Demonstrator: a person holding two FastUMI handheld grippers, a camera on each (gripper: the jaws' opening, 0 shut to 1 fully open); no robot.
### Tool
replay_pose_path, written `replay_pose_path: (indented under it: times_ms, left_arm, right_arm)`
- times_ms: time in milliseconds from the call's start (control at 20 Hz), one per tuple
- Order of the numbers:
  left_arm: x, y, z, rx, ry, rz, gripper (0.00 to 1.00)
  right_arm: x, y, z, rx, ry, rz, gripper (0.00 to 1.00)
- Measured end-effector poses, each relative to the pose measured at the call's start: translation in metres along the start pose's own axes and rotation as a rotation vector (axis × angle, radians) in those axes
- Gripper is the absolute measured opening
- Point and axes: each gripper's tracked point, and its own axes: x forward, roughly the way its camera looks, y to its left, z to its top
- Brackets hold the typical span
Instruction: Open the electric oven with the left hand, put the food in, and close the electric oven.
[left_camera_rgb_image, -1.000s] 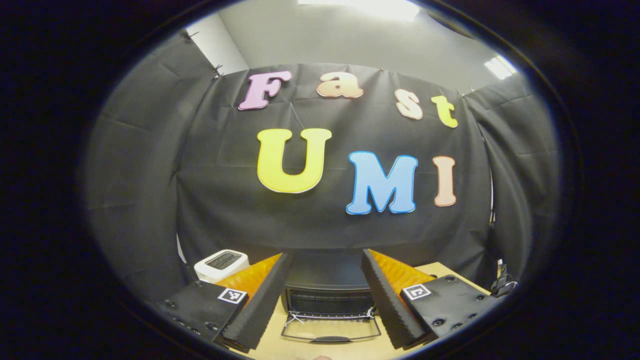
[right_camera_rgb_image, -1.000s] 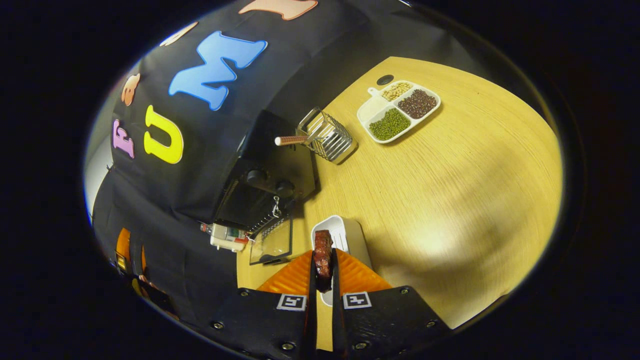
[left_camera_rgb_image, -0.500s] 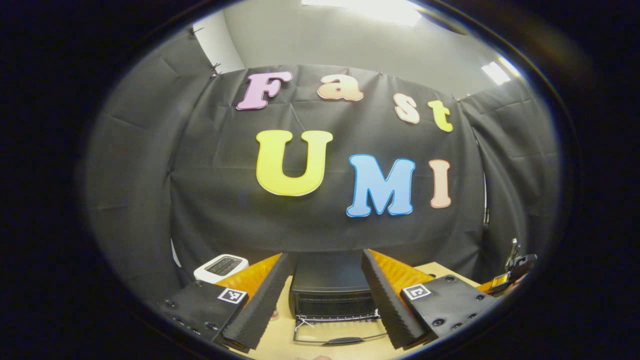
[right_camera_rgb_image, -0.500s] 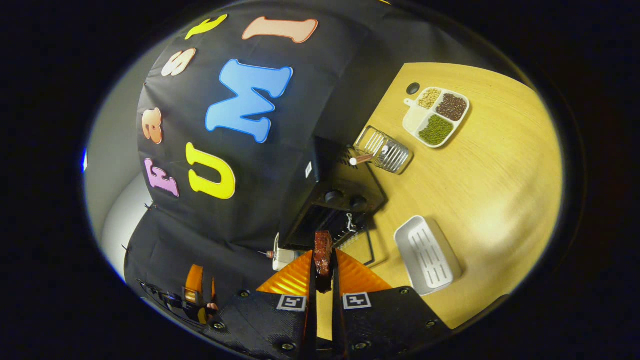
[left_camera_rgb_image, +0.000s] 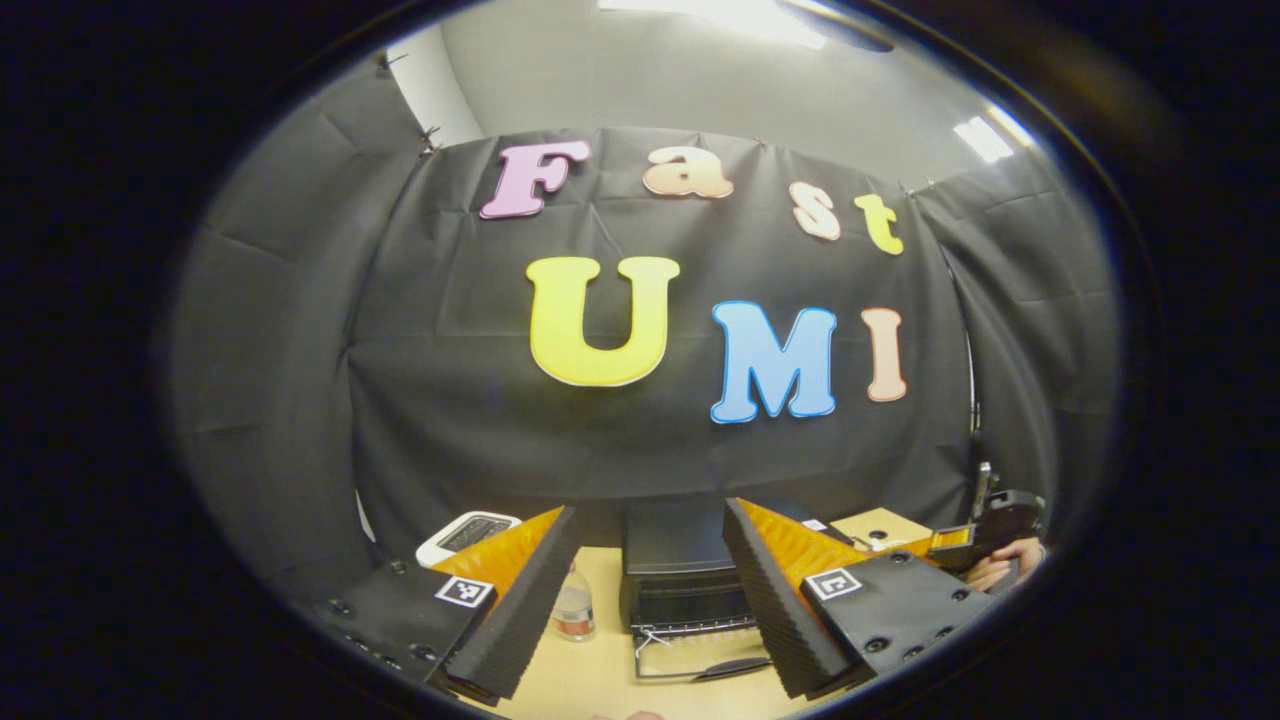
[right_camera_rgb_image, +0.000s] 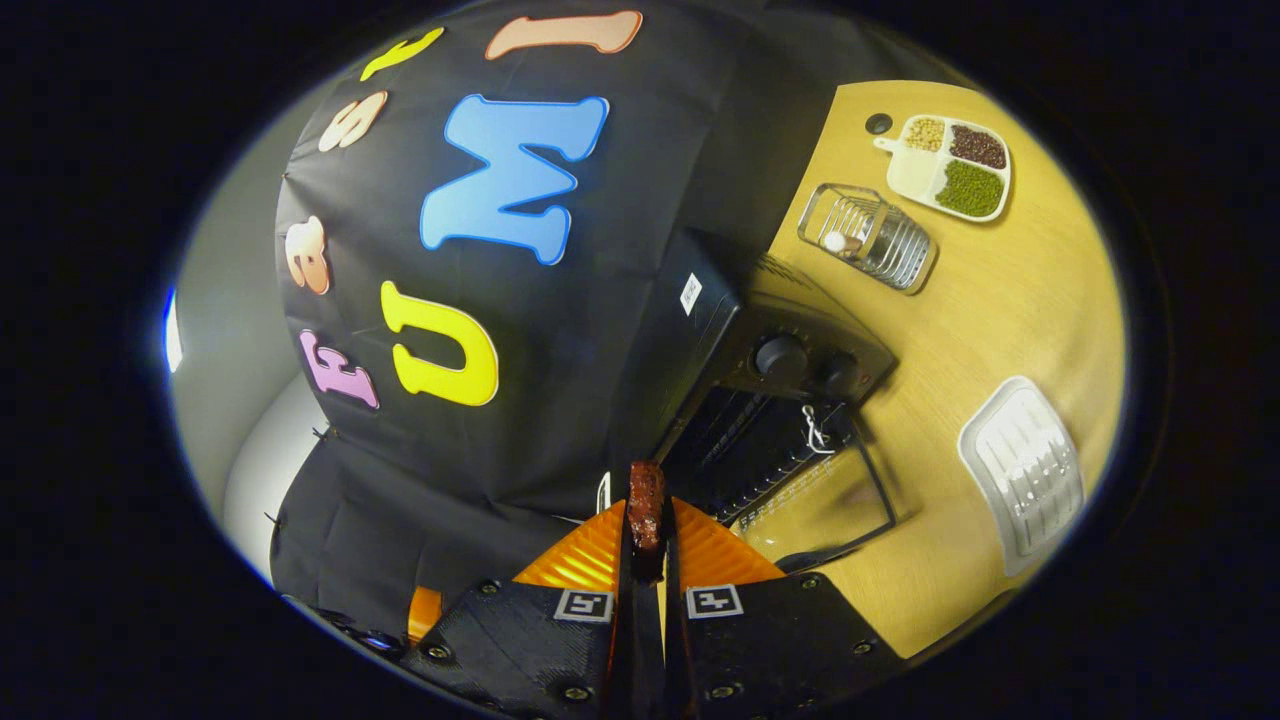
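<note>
Against the table's back edge the oven (right_camera_rgb_image: 770, 400) sits door-down, and I've swung the right gripper (right_camera_rgb_image: 646, 545), pinching the meat piece (right_camera_rgb_image: 646, 515), from the white tray (right_camera_rgb_image: 1022, 475) toward its mouth; left gripper (left_camera_rgb_image: 650, 590) spread, idle.

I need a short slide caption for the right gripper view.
Right gripper carries the food toward the open electric oven.

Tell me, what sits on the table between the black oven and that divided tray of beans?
In the right gripper view, a wire basket stands on the table between the oven and the bean tray.
</note>
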Motion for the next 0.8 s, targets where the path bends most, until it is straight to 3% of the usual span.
replay_pose_path:
  times_ms: [350, 550, 800]
  left_arm:
    - [-0.009, 0.049, -0.027, 0.032, 0.066, 0.036, 1.00]
    - [-0.014, 0.075, -0.026, 0.087, 0.071, 0.054, 0.97]
    - [-0.006, 0.086, -0.031, 0.085, 0.083, 0.051, 1.00]
  right_arm:
    - [0.094, -0.042, -0.027, 0.044, 0.015, -0.118, 0.13]
    - [0.132, -0.055, -0.031, 0.098, -0.020, -0.141, 0.12]
    - [0.163, -0.065, -0.023, 0.160, -0.085, -0.167, 0.12]
